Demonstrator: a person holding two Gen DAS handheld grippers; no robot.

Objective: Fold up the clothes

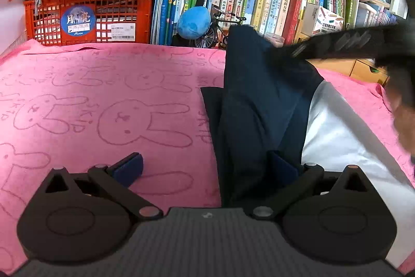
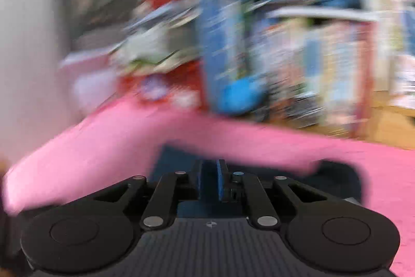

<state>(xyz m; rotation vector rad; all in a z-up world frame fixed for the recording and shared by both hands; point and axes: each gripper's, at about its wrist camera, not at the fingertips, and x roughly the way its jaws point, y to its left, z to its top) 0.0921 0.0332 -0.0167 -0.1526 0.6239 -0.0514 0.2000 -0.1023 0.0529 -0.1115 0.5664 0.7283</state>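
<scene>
Nearest the lens in the left wrist view, the black left gripper (image 1: 207,170) fills the lower frame with its blue-padded fingers spread wide; the left pad (image 1: 129,169) rests over bare towel, while the right pad is sunk into the dark cloth without pinching it. The dark navy garment with a white panel (image 1: 259,108) runs from lower centre up to the upper right, where its top end is lifted off the surface — probably raised so that half can be carried over for a fold. The blurred black bar crossing the upper right there looks like the other tool, though it is too smeared to be sure.

In the right wrist view, the black right gripper (image 2: 210,181) has its blue pads drawn almost together at lower centre, with a strip of navy fabric between them; it appears to be clamping the cloth, but the whole picture is streaked with motion.

Everything lies on a pink towel printed with outlined rabbits (image 1: 103,100). Behind it, along the top of the frame, stand an orange plastic crate stacked with papers (image 1: 88,14), a shelf of upright books (image 1: 272,4) and blue plush toys (image 1: 193,22) — a cluttered backdrop.
</scene>
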